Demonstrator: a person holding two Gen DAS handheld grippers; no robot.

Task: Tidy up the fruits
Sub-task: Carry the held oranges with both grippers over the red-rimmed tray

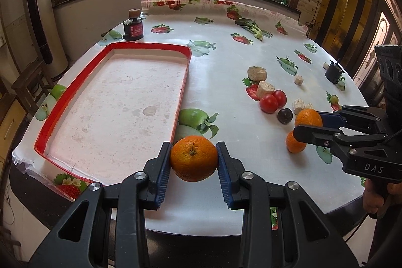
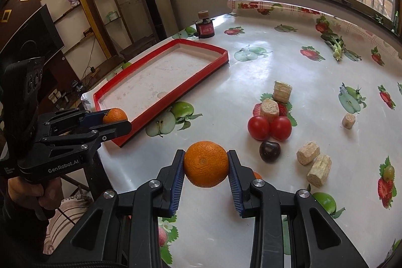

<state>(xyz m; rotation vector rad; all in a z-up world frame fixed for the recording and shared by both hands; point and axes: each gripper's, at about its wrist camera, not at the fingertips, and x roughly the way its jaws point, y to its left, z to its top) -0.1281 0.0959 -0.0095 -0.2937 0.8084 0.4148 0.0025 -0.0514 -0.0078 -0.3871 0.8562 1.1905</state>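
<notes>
My left gripper (image 1: pixel 194 150) is shut on an orange (image 1: pixel 194 163), held above the table just beside the near right corner of the red-rimmed tray (image 1: pixel 150 45). In the right wrist view that left gripper (image 2: pixel 116 119) holds its orange (image 2: pixel 114 114) at the tray's (image 2: pixel 201 42) near end. My right gripper (image 2: pixel 206 155) is shut on a second orange (image 2: pixel 206 168) over the table's front. The left wrist view shows the right gripper (image 1: pixel 307 124) with this orange (image 1: pixel 308 117) above a third orange (image 1: pixel 292 143) lying on the table. Nothing lies in the tray.
Two tomatoes (image 2: pixel 258 127) and a dark plum (image 2: pixel 269 151) sit to the right with several tan cork-like blocks (image 2: pixel 307 153). A dark bottle (image 1: pixel 133 28) stands behind the tray, and leafy greens (image 1: pixel 252 27) lie at the back. A hand (image 2: pixel 47 195) grips the left handle.
</notes>
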